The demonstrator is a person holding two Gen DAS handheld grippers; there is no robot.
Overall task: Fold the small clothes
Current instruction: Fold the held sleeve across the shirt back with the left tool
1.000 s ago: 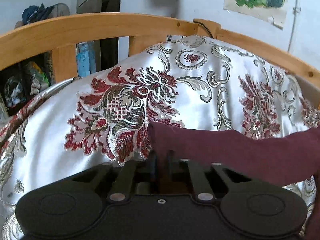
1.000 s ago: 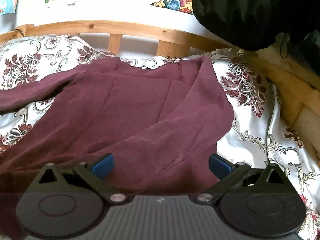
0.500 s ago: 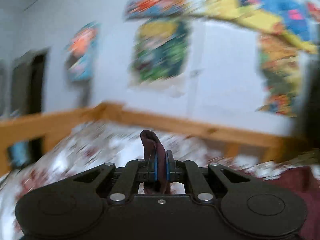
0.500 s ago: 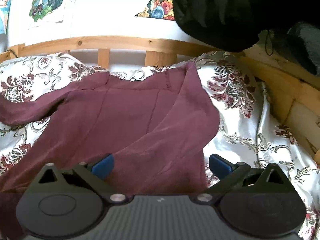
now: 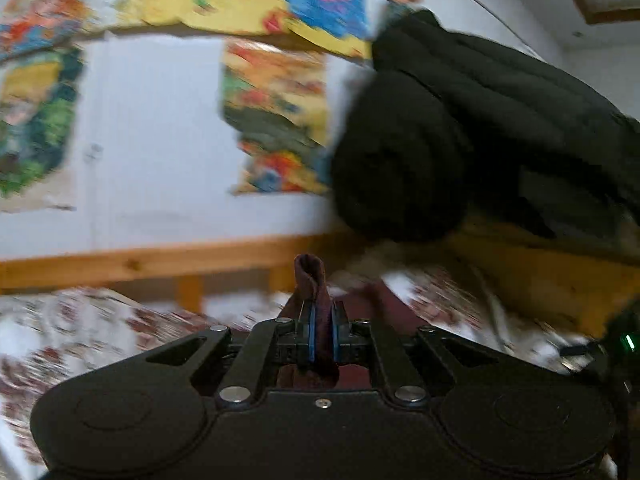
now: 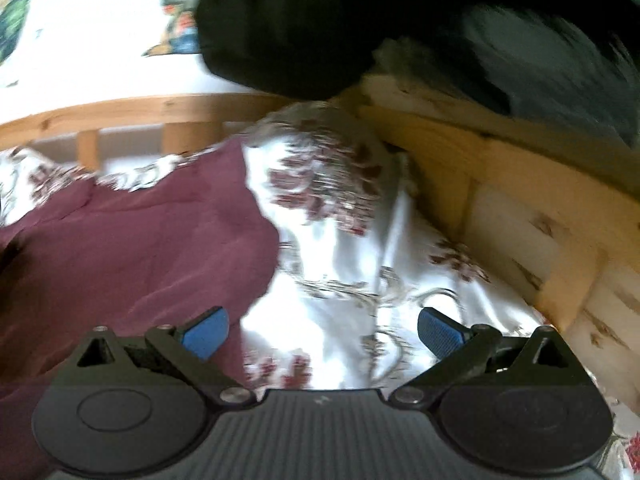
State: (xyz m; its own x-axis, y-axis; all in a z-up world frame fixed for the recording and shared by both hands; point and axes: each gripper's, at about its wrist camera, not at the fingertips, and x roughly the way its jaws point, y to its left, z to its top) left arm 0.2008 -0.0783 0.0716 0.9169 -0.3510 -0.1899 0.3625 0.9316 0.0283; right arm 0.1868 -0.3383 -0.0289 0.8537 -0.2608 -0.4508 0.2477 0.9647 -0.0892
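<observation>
A fold of the maroon garment (image 5: 312, 280) is pinched between the closed blue pads of the left hand-held gripper (image 5: 322, 334). The right hand-held gripper (image 6: 320, 326) is held wide open with nothing gripped. The garment is spread on the floral bed cover (image 6: 344, 248), inside the wooden bed frame (image 6: 500, 168).

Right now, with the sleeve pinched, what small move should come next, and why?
Probably carry the sleeve across over the maroon top and lay it down: the left gripper is shut on it, while the right gripper is open and empty.
</observation>
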